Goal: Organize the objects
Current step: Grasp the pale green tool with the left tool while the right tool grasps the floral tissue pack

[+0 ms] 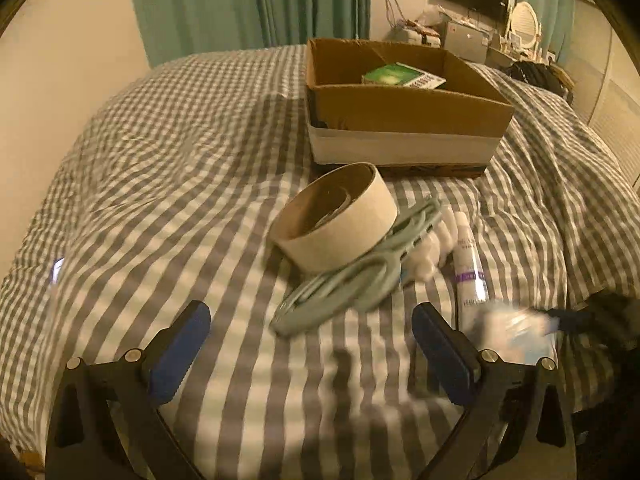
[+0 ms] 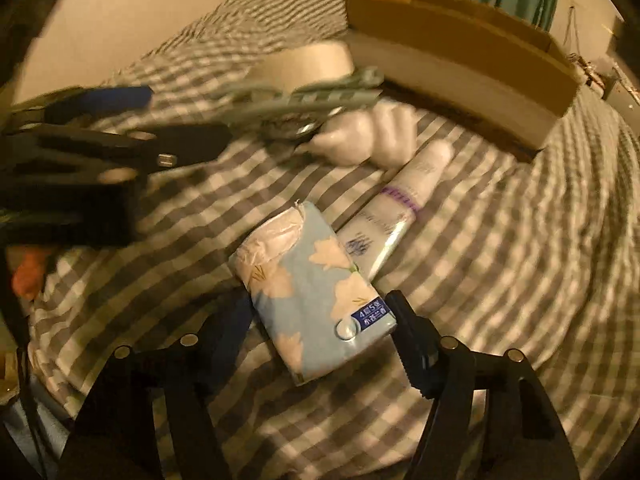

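In the right wrist view a light-blue tissue pack (image 2: 316, 292) with pale leaf prints lies on the checked bedspread (image 2: 500, 264). My right gripper (image 2: 320, 308) is shut on it, one pad against each long side. A white tube (image 2: 396, 208) with a purple band lies just beyond it. My left gripper (image 1: 311, 312) hangs open over the bed, its blue pads (image 1: 176, 356) wide apart, just short of a grey-green hanger bundle (image 1: 344, 280). A cardboard ring (image 1: 336, 220) rests on that bundle. Behind stands an open cardboard box (image 1: 404, 112) holding a green packet (image 1: 400, 74).
A bag of white cotton pads (image 1: 428, 240) lies between the hangers and the tube (image 1: 470, 272). The blurred left gripper (image 2: 180, 116) crosses the right wrist view's left side. Teal curtains (image 1: 248, 0) and a cluttered desk (image 1: 460, 36) stand beyond the bed.
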Demonstrator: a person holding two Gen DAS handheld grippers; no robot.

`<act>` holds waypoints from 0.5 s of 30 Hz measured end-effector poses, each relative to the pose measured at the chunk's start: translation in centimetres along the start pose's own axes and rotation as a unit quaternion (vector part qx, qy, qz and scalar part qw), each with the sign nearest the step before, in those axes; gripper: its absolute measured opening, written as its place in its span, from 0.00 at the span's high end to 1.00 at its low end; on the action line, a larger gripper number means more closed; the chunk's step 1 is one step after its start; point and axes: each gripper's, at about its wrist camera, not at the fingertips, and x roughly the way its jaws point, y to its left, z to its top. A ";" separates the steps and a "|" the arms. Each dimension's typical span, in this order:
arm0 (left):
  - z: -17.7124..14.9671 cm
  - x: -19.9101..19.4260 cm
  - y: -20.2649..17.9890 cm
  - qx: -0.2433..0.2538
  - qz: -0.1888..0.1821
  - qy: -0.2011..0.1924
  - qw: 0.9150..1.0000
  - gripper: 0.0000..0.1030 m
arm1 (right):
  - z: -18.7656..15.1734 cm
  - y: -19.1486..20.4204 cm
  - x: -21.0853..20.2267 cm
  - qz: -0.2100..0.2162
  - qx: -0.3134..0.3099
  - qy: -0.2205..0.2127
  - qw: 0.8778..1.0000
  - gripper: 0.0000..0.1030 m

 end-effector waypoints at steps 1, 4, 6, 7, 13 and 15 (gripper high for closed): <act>0.4 0.5 -0.2 0.001 0.003 0.005 1.000 0.00 | 0.1 -0.5 -0.7 -0.009 0.004 -0.007 1.000 0.35; 1.0 1.8 -0.8 0.012 -0.013 0.011 1.000 0.06 | 0.0 -2.6 -2.9 -0.036 0.028 -0.028 0.999 0.35; 1.0 2.5 -1.1 0.017 -0.023 0.023 0.999 0.23 | 0.1 -4.4 -4.0 -0.052 0.048 -0.037 0.997 0.35; 0.9 2.6 -1.1 0.019 -0.030 0.027 0.999 0.39 | 0.2 -5.1 -4.4 -0.055 0.056 -0.040 0.996 0.35; 0.2 1.9 -1.5 0.038 -0.060 0.015 0.997 0.77 | 0.0 -6.7 -3.9 -0.050 0.079 -0.038 0.995 0.35; -0.1 1.3 -1.8 0.042 -0.061 0.010 0.997 0.84 | 0.2 -6.5 -3.6 -0.045 0.075 -0.039 0.995 0.35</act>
